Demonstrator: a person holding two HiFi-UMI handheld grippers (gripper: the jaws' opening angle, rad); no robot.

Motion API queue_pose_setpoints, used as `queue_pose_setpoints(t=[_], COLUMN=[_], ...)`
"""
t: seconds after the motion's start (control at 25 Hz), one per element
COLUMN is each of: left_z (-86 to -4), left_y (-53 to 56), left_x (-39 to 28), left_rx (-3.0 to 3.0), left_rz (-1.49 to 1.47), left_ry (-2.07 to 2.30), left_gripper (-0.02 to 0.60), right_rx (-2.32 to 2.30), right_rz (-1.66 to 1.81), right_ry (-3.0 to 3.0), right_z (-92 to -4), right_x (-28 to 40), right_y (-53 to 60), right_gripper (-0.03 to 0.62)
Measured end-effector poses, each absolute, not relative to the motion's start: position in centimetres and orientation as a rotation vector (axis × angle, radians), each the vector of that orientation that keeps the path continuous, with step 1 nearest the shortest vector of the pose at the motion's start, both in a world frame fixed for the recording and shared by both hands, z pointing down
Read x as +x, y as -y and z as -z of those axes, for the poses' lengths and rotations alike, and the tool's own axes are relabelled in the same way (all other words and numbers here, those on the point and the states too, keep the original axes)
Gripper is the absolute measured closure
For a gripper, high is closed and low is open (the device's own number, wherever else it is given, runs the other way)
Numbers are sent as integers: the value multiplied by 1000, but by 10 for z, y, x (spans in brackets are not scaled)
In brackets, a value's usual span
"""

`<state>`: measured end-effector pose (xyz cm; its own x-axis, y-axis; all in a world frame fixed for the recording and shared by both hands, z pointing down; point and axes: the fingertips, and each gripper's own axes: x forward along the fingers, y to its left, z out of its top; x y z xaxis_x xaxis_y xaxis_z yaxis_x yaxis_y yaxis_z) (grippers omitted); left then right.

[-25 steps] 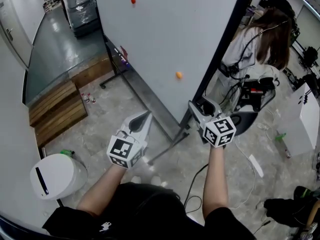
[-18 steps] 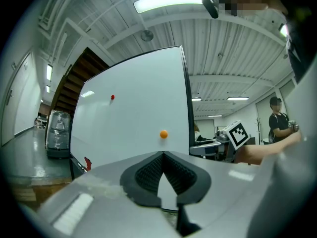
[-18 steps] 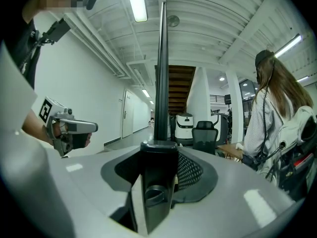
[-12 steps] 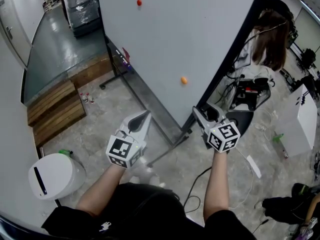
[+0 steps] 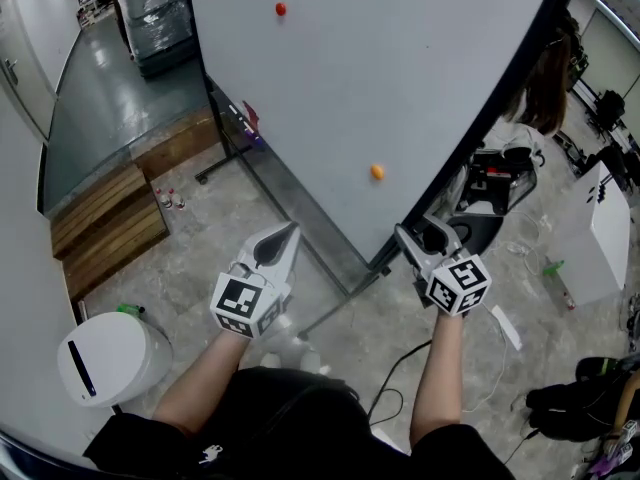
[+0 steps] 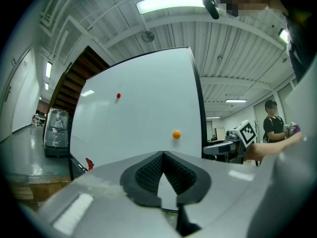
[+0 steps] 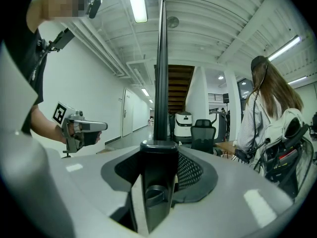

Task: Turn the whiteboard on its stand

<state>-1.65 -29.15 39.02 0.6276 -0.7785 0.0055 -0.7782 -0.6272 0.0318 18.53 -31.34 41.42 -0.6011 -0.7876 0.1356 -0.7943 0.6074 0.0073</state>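
Rotation is under way in the head view: the whiteboard, upright on its stand on the floor right before you, has swung its near dark edge over to the right since a second ago. More of the white face shows, the orange magnet has slid right and down, and the person behind is now mostly covered. Your right claw has travelled with that edge at the lower corner, while your left claw has barely shifted and points at the board's face from just short of it. In the left gripper view the left claw's pads meet tip to tip with nothing between them, and the board's face fills the space ahead, apart from them. In the right gripper view the right claw is clamped on the board's dark edge, which rises straight up from between the pads. By the look of it the turn is partly done. You are driving it with the right hand alone, and the grip on that thin edge is what could slip.
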Motion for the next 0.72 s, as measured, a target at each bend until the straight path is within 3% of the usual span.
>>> queue_pose_setpoints(t=[0.52, 0.72], left_z=[-396, -398], left_y=[301, 304], left_x=[-32, -28], left_rx=[2819, 2831], left_rz=[31, 44], left_ry=[1297, 1267], left_gripper=[578, 578], right_rx=[1403, 1493], right_rz=[-34, -3], right_ry=[2696, 2654], right_z=[-414, -407], right_x=[185, 196], right_y=[316, 301], right_gripper=[394, 355])
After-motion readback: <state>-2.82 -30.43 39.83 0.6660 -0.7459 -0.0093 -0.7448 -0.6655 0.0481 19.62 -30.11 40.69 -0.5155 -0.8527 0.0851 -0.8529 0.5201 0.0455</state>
